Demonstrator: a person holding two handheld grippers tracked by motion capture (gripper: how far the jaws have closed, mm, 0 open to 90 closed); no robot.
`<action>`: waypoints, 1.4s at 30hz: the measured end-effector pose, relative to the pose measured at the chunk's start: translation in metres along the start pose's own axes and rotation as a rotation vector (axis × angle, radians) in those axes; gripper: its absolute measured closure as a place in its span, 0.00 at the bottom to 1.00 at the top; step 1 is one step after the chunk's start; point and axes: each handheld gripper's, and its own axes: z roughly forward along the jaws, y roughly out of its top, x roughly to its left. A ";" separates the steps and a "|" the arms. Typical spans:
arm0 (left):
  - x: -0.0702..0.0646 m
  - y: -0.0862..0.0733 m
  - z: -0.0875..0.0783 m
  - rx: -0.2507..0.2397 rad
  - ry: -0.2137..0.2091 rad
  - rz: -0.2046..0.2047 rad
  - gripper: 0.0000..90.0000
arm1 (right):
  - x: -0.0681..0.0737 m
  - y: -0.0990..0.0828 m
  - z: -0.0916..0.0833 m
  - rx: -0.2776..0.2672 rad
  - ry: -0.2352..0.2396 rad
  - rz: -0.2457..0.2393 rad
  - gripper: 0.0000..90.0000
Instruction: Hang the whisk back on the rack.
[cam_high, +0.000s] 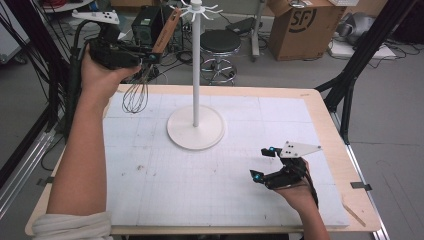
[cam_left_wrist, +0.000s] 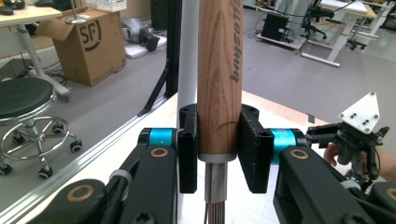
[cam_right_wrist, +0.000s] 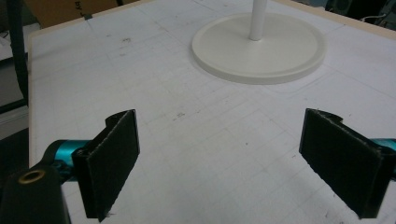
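A whisk with a wooden handle (cam_high: 165, 30) and wire loops (cam_high: 135, 95) hangs in the air over the table's far left corner, wires pointing down. My left gripper (cam_high: 150, 56) is shut on the handle; in the left gripper view both pads (cam_left_wrist: 254, 149) press the wooden handle (cam_left_wrist: 219, 74) just above its metal collar. A white hook stand (cam_high: 196, 65) with a round base (cam_high: 195, 131) rises at the table's far middle. My right gripper (cam_high: 262, 163) rests near the front right of the mat, open, its pads (cam_right_wrist: 114, 158) wide apart with nothing between them.
A white gridded mat (cam_high: 210, 165) covers the wooden table (cam_high: 330, 125). The stand's base (cam_right_wrist: 259, 46) lies ahead of the right gripper. Behind the table are a black stool (cam_high: 220, 47), a cardboard box (cam_high: 305, 27) and black frame legs (cam_high: 350, 75).
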 end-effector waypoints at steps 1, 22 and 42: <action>0.000 0.000 0.000 0.000 -0.001 0.000 0.79 | 0.000 0.000 0.000 0.001 -0.001 0.000 0.13; -0.011 0.000 0.038 0.100 0.013 0.045 0.79 | 0.000 0.000 -0.001 -0.002 -0.001 -0.002 0.13; -0.011 -0.010 0.060 0.144 0.045 0.004 0.54 | 0.001 0.000 -0.001 -0.002 0.004 -0.003 0.13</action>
